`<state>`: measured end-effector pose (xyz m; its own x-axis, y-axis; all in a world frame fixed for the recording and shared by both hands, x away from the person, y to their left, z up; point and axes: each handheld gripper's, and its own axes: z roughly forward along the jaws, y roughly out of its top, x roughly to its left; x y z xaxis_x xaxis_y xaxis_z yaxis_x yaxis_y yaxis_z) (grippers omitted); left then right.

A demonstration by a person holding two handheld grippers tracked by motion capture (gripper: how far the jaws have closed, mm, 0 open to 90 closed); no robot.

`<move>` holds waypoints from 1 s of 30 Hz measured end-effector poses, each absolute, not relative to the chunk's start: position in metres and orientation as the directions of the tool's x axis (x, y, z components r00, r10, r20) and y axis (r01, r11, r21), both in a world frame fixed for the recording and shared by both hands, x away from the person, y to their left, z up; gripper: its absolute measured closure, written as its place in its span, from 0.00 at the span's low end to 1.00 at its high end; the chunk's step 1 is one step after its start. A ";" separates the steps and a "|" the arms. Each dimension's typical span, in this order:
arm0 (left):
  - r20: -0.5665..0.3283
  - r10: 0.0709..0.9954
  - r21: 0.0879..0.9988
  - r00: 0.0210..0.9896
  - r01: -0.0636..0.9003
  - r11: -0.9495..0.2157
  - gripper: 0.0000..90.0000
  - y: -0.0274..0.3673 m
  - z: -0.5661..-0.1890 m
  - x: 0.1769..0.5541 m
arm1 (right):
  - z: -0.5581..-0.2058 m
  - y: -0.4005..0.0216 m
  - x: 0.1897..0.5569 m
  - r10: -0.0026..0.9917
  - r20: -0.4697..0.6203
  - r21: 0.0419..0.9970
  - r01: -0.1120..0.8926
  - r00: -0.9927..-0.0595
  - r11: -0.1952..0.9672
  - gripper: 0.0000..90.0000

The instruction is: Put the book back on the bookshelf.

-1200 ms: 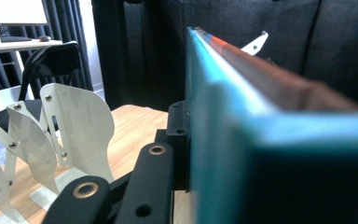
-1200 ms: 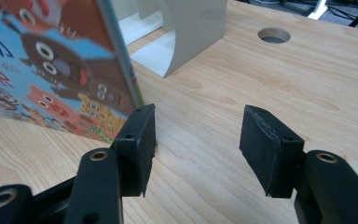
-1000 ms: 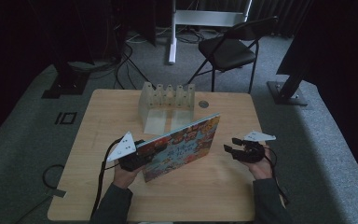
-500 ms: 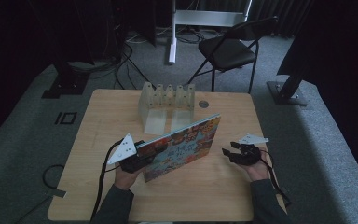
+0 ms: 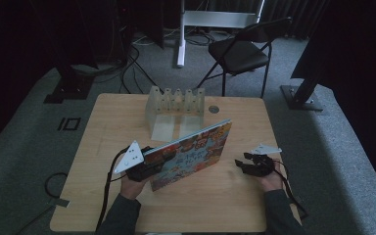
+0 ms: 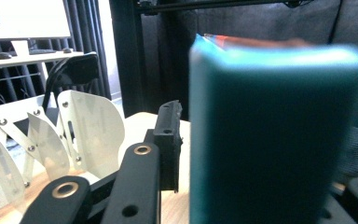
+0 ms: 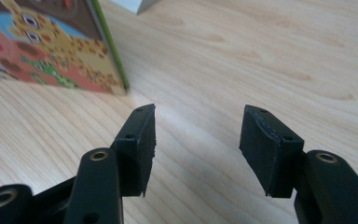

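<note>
One book [image 5: 191, 154] stands between the left gripper's [image 5: 149, 169] loosening jaws.

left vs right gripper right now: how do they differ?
The left gripper has the picture book between its jaws, which have just been opening; the right gripper has nothing between its jaws, just bare table. The left sits at the book's near-left end; the right sits apart from the book's right edge, low over the wood. Both are hand-held and have black jaws.
</note>
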<state>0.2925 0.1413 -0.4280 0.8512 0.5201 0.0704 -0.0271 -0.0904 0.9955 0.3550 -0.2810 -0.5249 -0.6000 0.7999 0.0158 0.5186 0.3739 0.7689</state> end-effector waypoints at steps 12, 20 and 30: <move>0.085 0.502 0.994 0.860 -0.036 -0.106 0.82 0.140 -0.428 0.292 | -0.536 -0.287 0.355 0.816 0.019 0.747 0.551 -0.578 0.373 0.50; 0.086 0.493 0.993 0.866 -0.037 -0.108 0.83 0.139 -0.427 0.292 | -0.541 -0.289 0.357 0.818 0.037 0.741 0.564 -0.574 0.363 0.49; 0.085 0.485 0.994 0.871 -0.037 -0.107 0.88 0.139 -0.428 0.291 | -0.545 -0.288 0.358 0.819 0.027 0.727 0.573 -0.574 0.378 0.49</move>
